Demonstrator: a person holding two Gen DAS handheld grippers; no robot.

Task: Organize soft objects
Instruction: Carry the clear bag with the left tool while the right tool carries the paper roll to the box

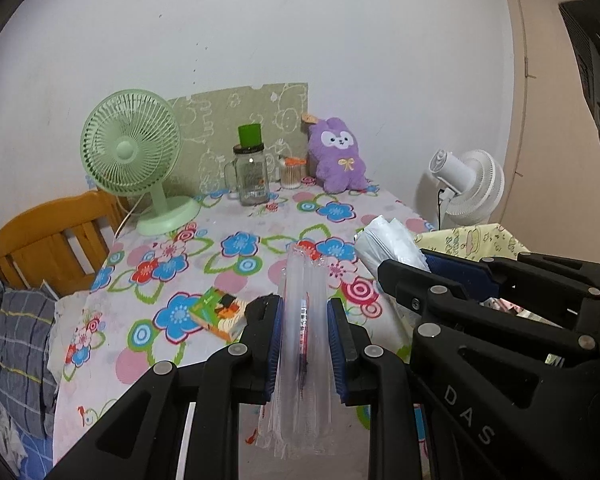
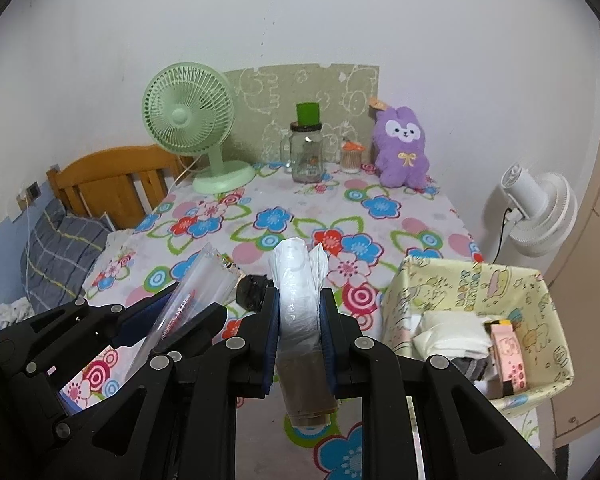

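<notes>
Left gripper (image 1: 304, 336) clamped on a clear plastic bag (image 1: 302, 360), held above the floral tablecloth (image 1: 204, 248). Right gripper (image 2: 299, 336) clamped on a white rolled plastic bag (image 2: 298, 300), left of the yellow basket (image 2: 540, 292).

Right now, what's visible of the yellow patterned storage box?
The pale yellow fabric-look storage box with cartoon prints is open-topped, with soft, slightly sagging walls, and stands upright at the right edge of the floral tablecloth. Inside lie folded white cloth, something dark grey beneath it and a pink printed pack against the right wall. Neither tool touches it.
</notes>
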